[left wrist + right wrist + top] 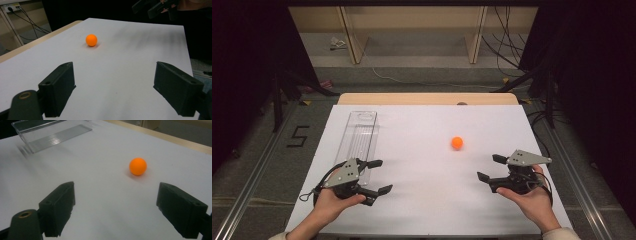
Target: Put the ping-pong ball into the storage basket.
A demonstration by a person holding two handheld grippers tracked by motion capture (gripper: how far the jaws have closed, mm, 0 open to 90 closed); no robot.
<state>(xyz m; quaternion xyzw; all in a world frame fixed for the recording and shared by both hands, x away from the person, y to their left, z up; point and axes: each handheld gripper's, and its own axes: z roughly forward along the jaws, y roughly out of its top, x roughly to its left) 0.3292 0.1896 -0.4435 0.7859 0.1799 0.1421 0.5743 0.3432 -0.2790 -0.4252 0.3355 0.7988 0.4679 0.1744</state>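
An orange ball (pixel 457 143) rests on the white table top (pixel 427 200), right of centre. It also lies ahead of both pairs of jaws, as the ball (pixel 91 40) and the ball (pixel 138 166). A clear plastic tray (pixel 358 140) lies lengthwise at the left, seen too as the tray (pixel 50 133). My left gripper (pixel 379 176) is held low at the front left, open and empty, by the tray's near end. My right gripper (pixel 491 167) is at the front right, open and empty, short of the ball. The open jaw gaps show as left gripper (pixel 122 87) and right gripper (pixel 120 208).
The white board lies on a wooden table whose far edge (pixel 427 98) shows behind it. Cables (pixel 507 45) and shelf legs are on the floor beyond. Dark curtains flank both sides. The other hand's gripper (pixel 155 7) appears at the top of the left gripper view.
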